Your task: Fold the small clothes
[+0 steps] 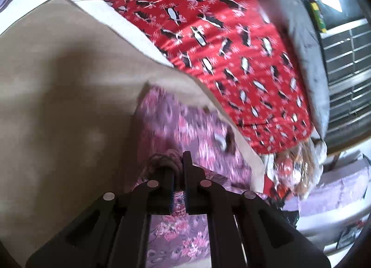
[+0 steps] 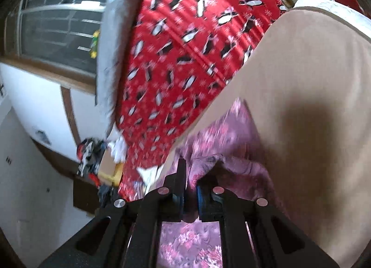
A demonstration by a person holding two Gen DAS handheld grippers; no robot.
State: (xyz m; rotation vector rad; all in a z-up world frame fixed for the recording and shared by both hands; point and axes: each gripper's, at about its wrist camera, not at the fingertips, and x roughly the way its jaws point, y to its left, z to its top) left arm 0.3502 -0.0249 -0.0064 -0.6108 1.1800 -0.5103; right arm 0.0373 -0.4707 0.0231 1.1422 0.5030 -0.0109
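A pink and purple flowered garment lies over the beige surface. My left gripper is shut on a bunched edge of this garment. The same garment shows in the right wrist view, where my right gripper is shut on another bunched fold of it. Both views are blurred by motion. The garment's far part hangs or stretches ahead of the fingers.
A red blanket with penguins covers the bed beyond the beige surface, and shows in the right view. A window with bars and a white wall lie to one side. Cluttered things sit by the bed's end.
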